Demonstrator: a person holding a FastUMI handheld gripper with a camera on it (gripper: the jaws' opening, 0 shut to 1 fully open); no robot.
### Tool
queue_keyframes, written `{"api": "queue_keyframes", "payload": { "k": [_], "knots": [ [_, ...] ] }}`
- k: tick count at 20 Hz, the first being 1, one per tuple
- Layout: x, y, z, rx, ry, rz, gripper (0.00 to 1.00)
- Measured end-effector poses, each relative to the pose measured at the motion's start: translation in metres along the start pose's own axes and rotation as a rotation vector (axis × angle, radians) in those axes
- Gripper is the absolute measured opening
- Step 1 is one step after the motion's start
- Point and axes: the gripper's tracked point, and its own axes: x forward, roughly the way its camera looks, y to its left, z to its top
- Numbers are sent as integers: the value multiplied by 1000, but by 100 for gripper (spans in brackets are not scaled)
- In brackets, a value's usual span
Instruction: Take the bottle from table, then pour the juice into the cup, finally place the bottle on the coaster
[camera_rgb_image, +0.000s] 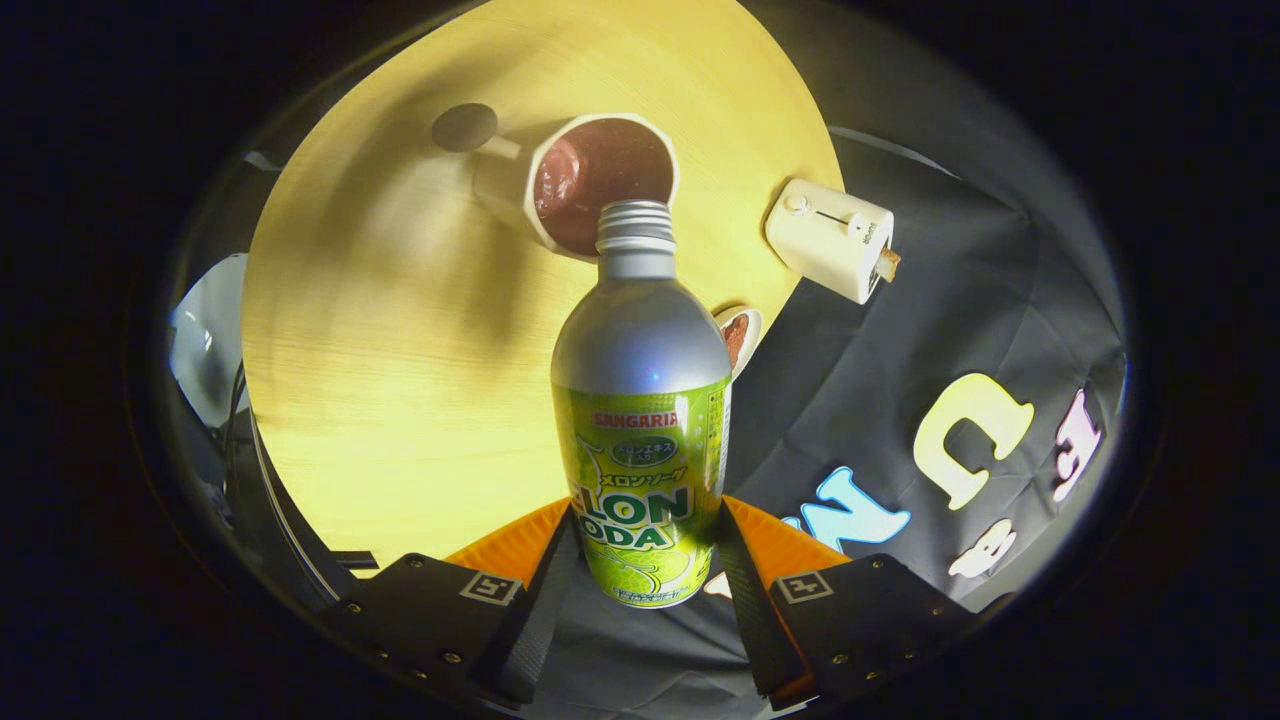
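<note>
Claw (645, 560) pinching the lower body of the bottle (640, 420), one finger pressed on each side. The uncapped neck of the bottle points at the cup (600, 180), which lies just beyond it on the round worktop (380, 350); the cup interior appears dark reddish. A white toaster (830, 238) stands beside the cup at the worktop edge.

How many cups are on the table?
2. A large white cup sits just beyond the bottle clamped in the tongs; a smaller cup peeks out beside the bottle's shoulder, mostly hidden.
</note>
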Motion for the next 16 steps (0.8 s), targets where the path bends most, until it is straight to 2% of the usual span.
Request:
{"api": "queue_keyframes", "payload": {
  "k": [5, 9, 13, 16],
  "knots": [
    [11, 12, 8, 113, -80, 6, 78],
    [14, 26, 12, 279, -145, 40, 78],
    [20, 34, 17, 400, -229, 28, 78],
    [25, 51, 19, 511, -273, 73, 78]
  ]
}}
